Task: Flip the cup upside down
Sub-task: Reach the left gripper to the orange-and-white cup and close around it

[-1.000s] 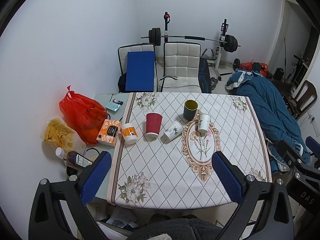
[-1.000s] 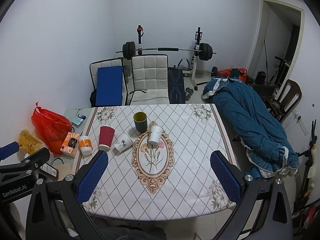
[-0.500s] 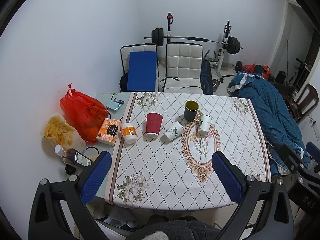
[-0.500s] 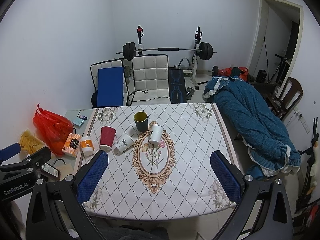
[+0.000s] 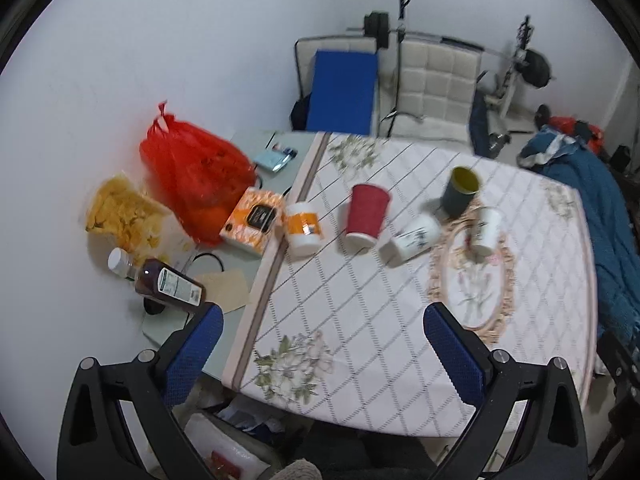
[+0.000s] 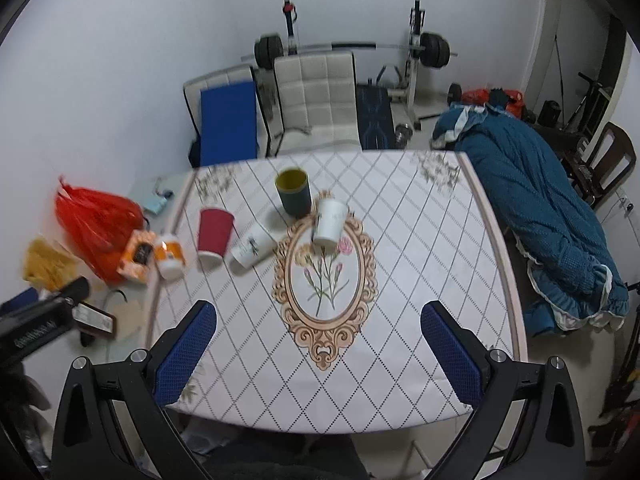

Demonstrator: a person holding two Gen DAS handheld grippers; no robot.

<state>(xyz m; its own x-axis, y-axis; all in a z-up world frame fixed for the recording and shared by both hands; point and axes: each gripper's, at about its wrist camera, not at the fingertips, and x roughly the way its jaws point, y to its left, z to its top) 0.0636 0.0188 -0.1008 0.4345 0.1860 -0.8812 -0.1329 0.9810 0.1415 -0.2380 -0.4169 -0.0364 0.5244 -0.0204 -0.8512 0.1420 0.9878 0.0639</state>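
Several cups stand on the patterned tablecloth (image 6: 400, 280). A dark cup with a yellow inside (image 6: 295, 193) (image 5: 461, 191) is upright, mouth up. A red paper cup (image 6: 215, 232) (image 5: 367, 214) stands upright. A white printed cup (image 6: 329, 222) (image 5: 486, 231) stands upright. Another white printed cup (image 6: 253, 245) (image 5: 411, 240) lies on its side. An orange-and-white cup (image 6: 170, 255) (image 5: 303, 224) sits at the cloth's left edge. My left gripper (image 5: 323, 354) and right gripper (image 6: 318, 354) are open and empty, high above the table's near edge.
Left of the cloth sit a red plastic bag (image 5: 192, 172), an orange box (image 5: 256, 220), a snack bag (image 5: 120, 212) and a brown bottle (image 5: 168, 286). Two chairs (image 6: 316, 100) and a barbell rack stand behind the table. A blue quilt (image 6: 540, 200) lies on the right.
Both grippers have moved forward and lower toward the table, so the cups look larger. The left view has swung left and tilted. No cup has moved.
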